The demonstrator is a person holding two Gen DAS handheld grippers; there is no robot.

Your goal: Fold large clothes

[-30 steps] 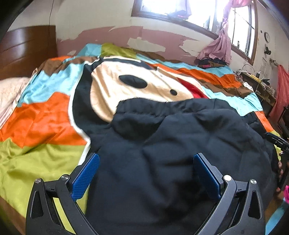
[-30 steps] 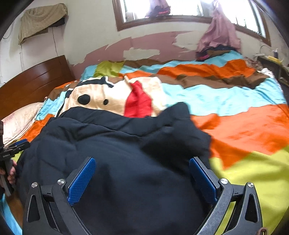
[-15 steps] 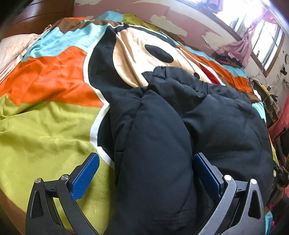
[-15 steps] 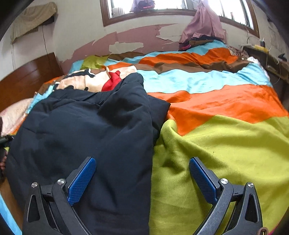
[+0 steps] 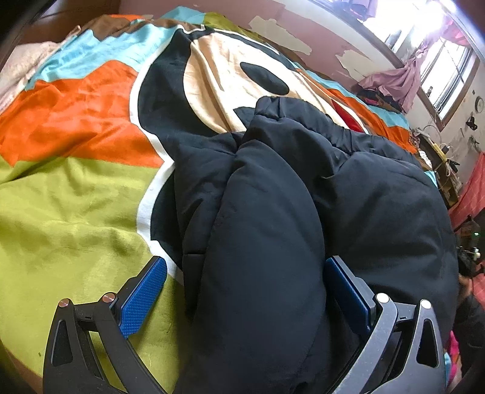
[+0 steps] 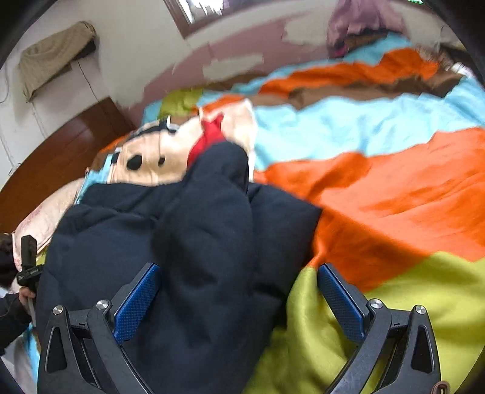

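Right wrist view smeared by motion: bedspread (image 6: 379, 194) stripes, window frame (image 6: 194, 18), pink cloth (image 6: 363, 24) at far wall all soft. Jacket (image 6: 197, 242) hem cut by lower edge in both views; folds hide part of cartoon face (image 5: 230, 78) print on bedspread. Left view: window (image 5: 430, 45) blown out by glare, items on side table (image 5: 436, 154) too small to tell. Other gripper (image 6: 28, 260) at left edge of right view, jaws out of frame; hand (image 6: 25, 295) on it half cropped.
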